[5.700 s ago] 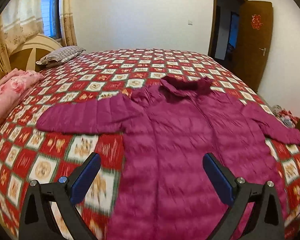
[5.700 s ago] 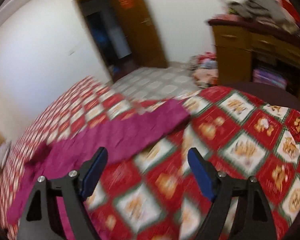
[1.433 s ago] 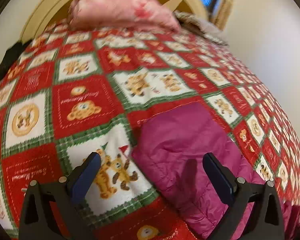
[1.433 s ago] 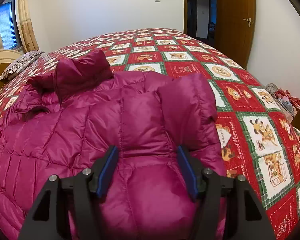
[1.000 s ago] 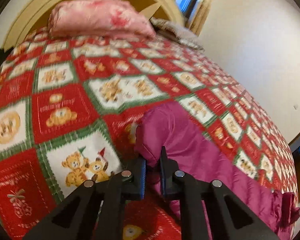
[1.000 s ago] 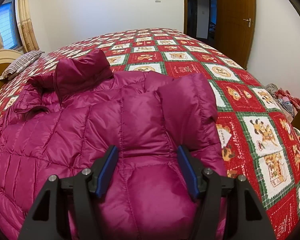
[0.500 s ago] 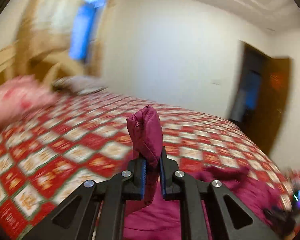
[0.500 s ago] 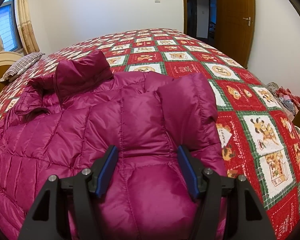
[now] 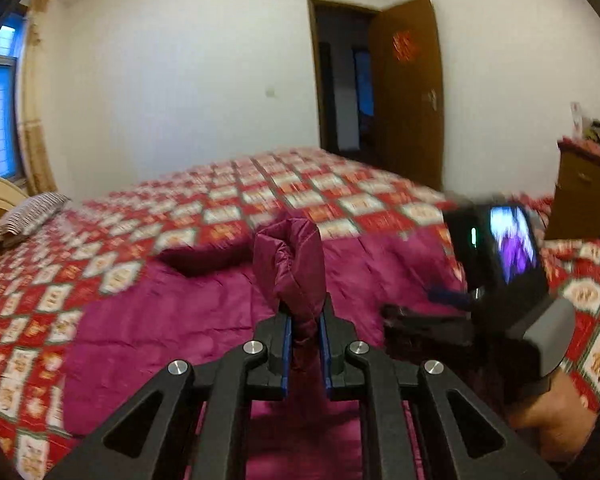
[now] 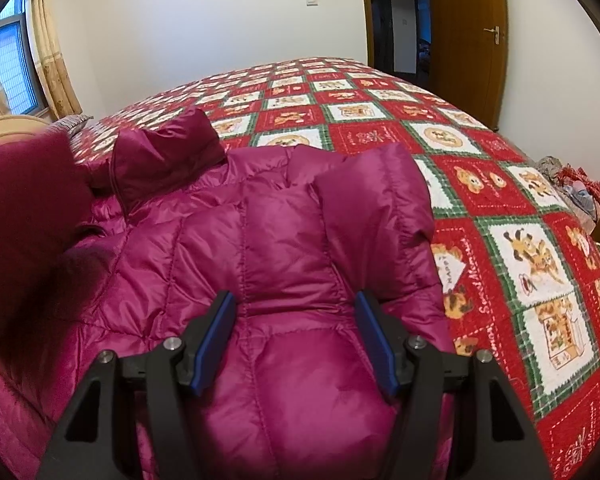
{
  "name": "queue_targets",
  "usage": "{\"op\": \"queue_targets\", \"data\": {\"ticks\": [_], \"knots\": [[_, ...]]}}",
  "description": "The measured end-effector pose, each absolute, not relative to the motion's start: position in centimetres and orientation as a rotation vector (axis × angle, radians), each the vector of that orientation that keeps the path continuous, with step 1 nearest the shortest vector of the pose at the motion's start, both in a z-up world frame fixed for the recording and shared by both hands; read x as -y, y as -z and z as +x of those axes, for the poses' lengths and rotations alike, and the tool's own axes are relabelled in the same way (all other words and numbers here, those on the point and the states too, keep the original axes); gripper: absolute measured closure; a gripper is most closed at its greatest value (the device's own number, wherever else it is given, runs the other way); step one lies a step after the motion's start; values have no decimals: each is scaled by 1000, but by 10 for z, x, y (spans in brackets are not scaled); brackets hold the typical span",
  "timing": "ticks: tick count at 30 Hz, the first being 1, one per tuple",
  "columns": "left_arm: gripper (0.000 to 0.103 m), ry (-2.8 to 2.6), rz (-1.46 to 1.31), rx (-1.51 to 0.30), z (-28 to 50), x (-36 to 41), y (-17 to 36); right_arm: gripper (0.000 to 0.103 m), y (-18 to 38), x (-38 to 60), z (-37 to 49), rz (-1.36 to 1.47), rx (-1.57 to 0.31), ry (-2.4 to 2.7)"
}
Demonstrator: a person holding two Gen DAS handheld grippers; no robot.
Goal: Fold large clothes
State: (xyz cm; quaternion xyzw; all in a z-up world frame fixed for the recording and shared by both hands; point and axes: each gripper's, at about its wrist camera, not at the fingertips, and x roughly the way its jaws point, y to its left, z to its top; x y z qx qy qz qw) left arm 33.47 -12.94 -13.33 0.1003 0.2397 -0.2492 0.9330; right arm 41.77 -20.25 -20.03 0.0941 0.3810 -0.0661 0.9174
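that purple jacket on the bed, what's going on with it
A person is folding a magenta puffer jacket spread on a bed with a red patchwork quilt, using a handheld gripper in each hand. The left gripper is shut on the cuff of one sleeve and holds it up over the jacket's body. The right gripper rests on the jacket's other side with its jaws apart, the padded fabric bulging between them.
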Motion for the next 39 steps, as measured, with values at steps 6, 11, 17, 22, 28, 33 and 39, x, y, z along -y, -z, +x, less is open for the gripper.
{"op": "queue_targets", "data": {"ticks": [6,11,17,22,28,33,39], "knots": [[70,606,216,-724,336,140,171,38,200,203,418,204,-781,133],[33,608,225,-705,301,121,164,38,200,203,417,210,-780,131],[32,561,212,-663,300,67,129,45,187,207,409,231,-789,136],[30,337,164,-604,360,16,101,49,123,187,375,250,-610,65],[30,57,159,-664,431,-7,126,51,119,109,401,96,-695,-140],[30,21,152,-756,440,-14,173,57,175,107,424,98,-855,-101],[30,24,143,-799,439,-12,204,45,198,129,423,167,-876,-132]]}}
